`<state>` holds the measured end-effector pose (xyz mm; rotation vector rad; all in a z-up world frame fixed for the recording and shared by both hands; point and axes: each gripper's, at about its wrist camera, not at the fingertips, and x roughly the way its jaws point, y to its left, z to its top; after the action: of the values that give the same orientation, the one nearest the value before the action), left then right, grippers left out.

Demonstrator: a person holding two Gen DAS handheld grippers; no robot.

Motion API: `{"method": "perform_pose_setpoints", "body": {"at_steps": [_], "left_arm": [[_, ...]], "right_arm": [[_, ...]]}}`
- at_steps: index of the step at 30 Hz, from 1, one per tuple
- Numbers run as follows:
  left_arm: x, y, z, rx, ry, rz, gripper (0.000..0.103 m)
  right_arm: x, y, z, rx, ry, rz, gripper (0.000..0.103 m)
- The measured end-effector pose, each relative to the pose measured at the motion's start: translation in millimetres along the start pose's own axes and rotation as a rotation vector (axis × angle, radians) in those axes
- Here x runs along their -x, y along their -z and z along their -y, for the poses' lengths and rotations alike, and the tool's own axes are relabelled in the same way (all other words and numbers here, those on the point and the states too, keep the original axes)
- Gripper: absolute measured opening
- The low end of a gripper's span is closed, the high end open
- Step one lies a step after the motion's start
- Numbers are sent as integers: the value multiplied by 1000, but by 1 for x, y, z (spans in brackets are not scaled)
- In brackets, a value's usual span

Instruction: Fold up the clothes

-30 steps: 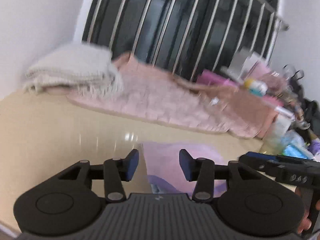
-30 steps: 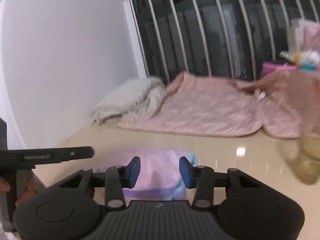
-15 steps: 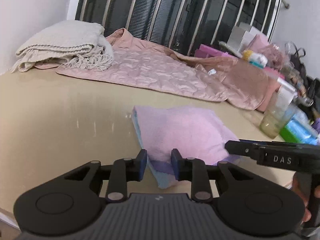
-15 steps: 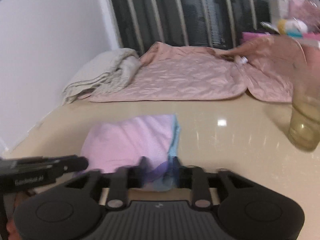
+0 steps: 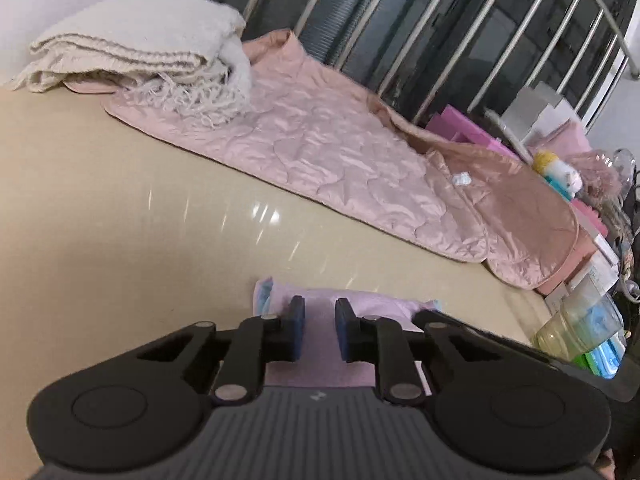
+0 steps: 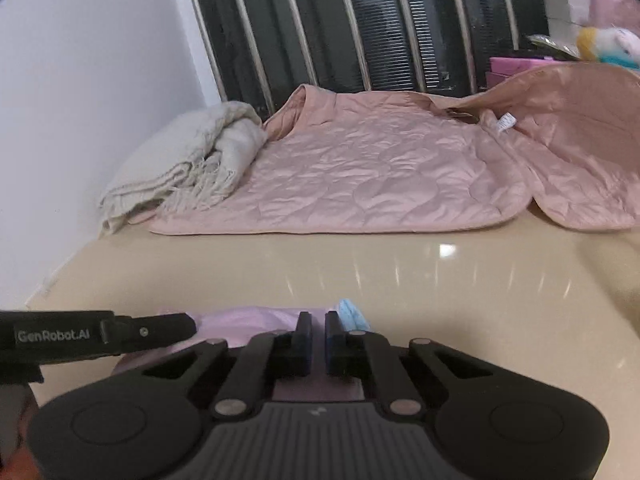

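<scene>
Glossy beige tabletop (image 5: 120,208) fills the near ground of both wrist views, catching small glints of light. At its near edge lies a folded pink towel (image 5: 320,308) with a pale blue layer peeking out at its corners, and both grippers sit low over it. The left gripper (image 5: 320,328) has its jaws part-way apart and opening — the pink cloth shows in the gap between the blue pads (image 5: 298,320), which do not appear to press on it. The right gripper (image 6: 316,334) has its jaws drawn almost together; pink fabric lies just under and behind them, though whether any is actually pinched cannot be told. In the right wrist view the left gripper's black body reaches in from the left, over the towel's far side.

Farther back, across bare table, a quilted pink jacket (image 6: 380,172) is spread flat, one side lifted and folded over at the right. A cream fringed blanket (image 5: 132,56), folded, rests on the jacket's left end by the white wall (image 6: 80,100). At the right edge of the left wrist view stand a clear plastic container (image 5: 580,324) and assorted clutter — boxes and a plush toy. Behind everything run metal railing bars (image 6: 360,20) before dark glass.
</scene>
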<state>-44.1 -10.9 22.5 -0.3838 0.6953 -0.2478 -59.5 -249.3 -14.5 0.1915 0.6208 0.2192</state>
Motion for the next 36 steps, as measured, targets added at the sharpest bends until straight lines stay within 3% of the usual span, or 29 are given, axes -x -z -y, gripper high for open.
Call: {"method": "perform_pose_setpoints", "body": {"at_steps": [1,2,3,6,7,11,13,18,21,22,23,24,26,27,31,36], "left_arm": [[10,2,-2,10,0,0,58],[24,5,-3,16,14,12,64],[40,10,-3,8,26,34,65],[53,26,4,-56,-35,33,68],[51,30,6,-74,-56,23,68],[45,44,13,-139,-119,11,69],[45,48,17,-172,-142,20,68],[45,54,25,-191,-115,27,67],[47,61,31,-201,-62,19,56],[48,64,32,-205,-46,18,43],[48,66,32,-190,-20,16,36],[48,68,32,-181,-15,21,35],[49,68,34,-170,-12,13,20],[49,68,33,-153,-5,7,19],[54,65,31,-108,19,21,11],[72,46,47,-173,54,118,9]], "right_arm": [[6,3,0,-4,6,8,8],[14,5,1,-3,9,24,11],[25,6,1,9,5,47,17],[45,13,-3,68,-49,81,53],[45,17,-5,79,-54,63,55],[43,36,-15,150,-17,32,55],[44,43,-13,123,-13,42,54],[51,61,-15,117,21,95,53],[61,74,-17,114,23,130,41],[64,77,-17,113,17,139,35],[67,80,-17,110,11,148,33],[70,84,-17,108,6,158,31],[74,90,-19,110,-2,179,25],[76,92,-20,110,-8,187,17],[80,98,-31,154,17,215,10],[95,77,-29,122,-17,279,7]]}}
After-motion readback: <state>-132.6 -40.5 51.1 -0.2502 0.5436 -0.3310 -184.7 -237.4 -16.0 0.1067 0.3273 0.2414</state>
